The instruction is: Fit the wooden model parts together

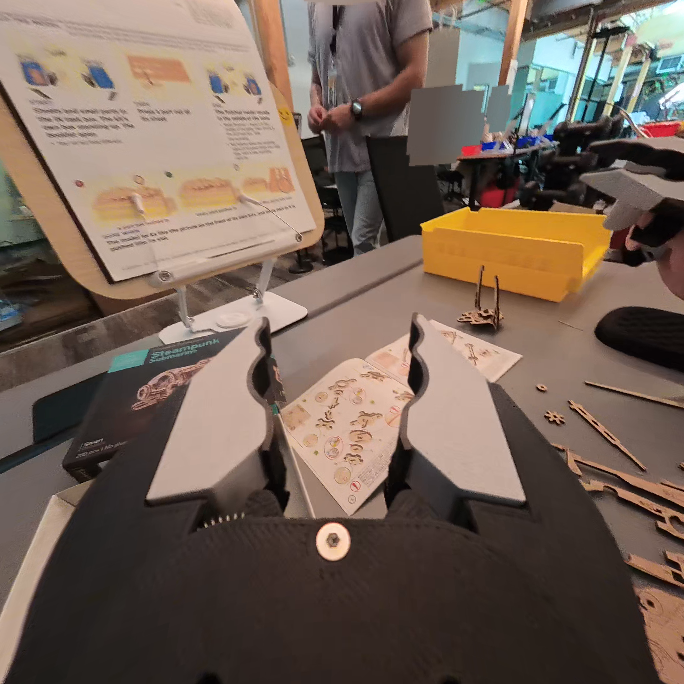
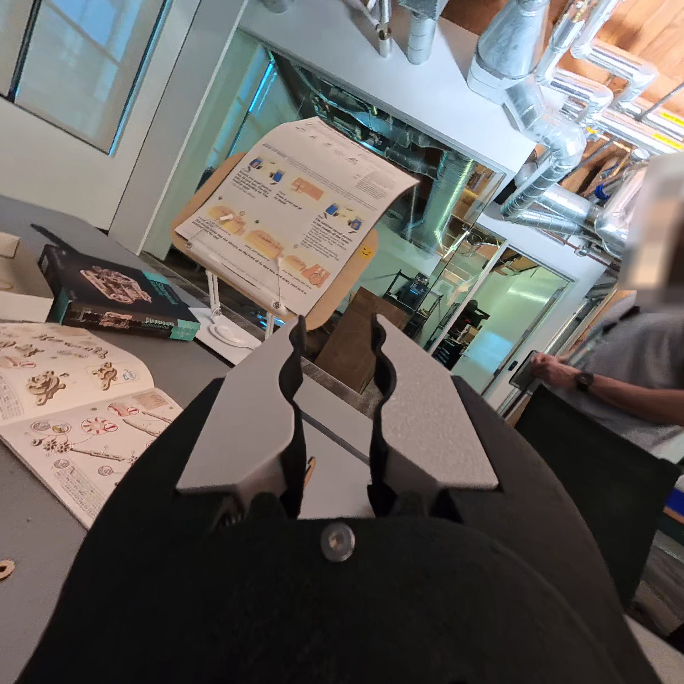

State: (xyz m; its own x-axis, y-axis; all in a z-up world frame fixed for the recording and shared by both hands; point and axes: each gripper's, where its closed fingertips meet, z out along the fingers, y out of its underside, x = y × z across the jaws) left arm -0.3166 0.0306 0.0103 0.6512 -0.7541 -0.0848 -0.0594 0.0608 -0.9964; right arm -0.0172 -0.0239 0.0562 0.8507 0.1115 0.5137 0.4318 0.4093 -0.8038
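Assembly looks barely begun, I judge: one small wooden sub-assembly (image 1: pixel 481 312) stands upright on the counter (image 1: pixel 351 296) at one o'clock from my left gripper (image 1: pixel 340 333), before the yellow bin (image 1: pixel 518 255). Loose wooden parts (image 1: pixel 607 433) lie at three o'clock, unjoined. Both my left and right gripper (image 2: pixel 337 325) hang released, fingers apart, grasping nothing. The instruction booklet (image 1: pixel 348 418) lies open ahead.

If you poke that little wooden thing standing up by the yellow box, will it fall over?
Probably. The wooden model piece has two thin uprights on a small base, so a poke likely tips it. It looks light and thin, so may snap if squeezed.
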